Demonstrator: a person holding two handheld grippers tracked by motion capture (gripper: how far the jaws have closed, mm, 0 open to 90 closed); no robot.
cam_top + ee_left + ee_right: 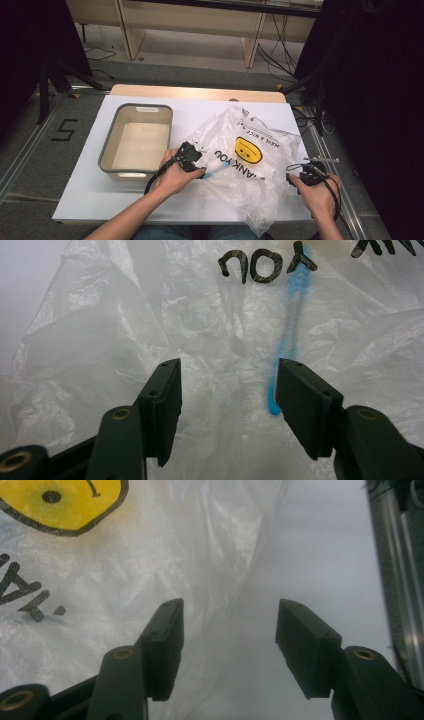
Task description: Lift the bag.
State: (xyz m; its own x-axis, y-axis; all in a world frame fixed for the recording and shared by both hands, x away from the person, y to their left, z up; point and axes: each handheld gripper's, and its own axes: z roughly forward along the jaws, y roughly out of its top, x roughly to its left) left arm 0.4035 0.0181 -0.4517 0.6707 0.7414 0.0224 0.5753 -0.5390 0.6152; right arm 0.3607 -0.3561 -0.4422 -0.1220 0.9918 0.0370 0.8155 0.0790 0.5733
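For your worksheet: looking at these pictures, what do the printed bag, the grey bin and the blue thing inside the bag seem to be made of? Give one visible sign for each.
Printed bag: thin, glossy plastic film; it crinkles, shines and lets light through.
Grey bin: probably moulded rigid plastic, matt; smooth rounded corners, a cut-out handle slot and a pale inside.
Blue thing: likely plastic, slim and stick-like, but blurred through the film, so not certain.

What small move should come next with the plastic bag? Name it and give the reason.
Probably close the left gripper on the fold of the plastic bag between its jaws. Both grippers stand open: the left has film and a blue item inside the bag right ahead, while the right gripper sits at the bag's edge over bare table. The grey bin waits beside the bag.
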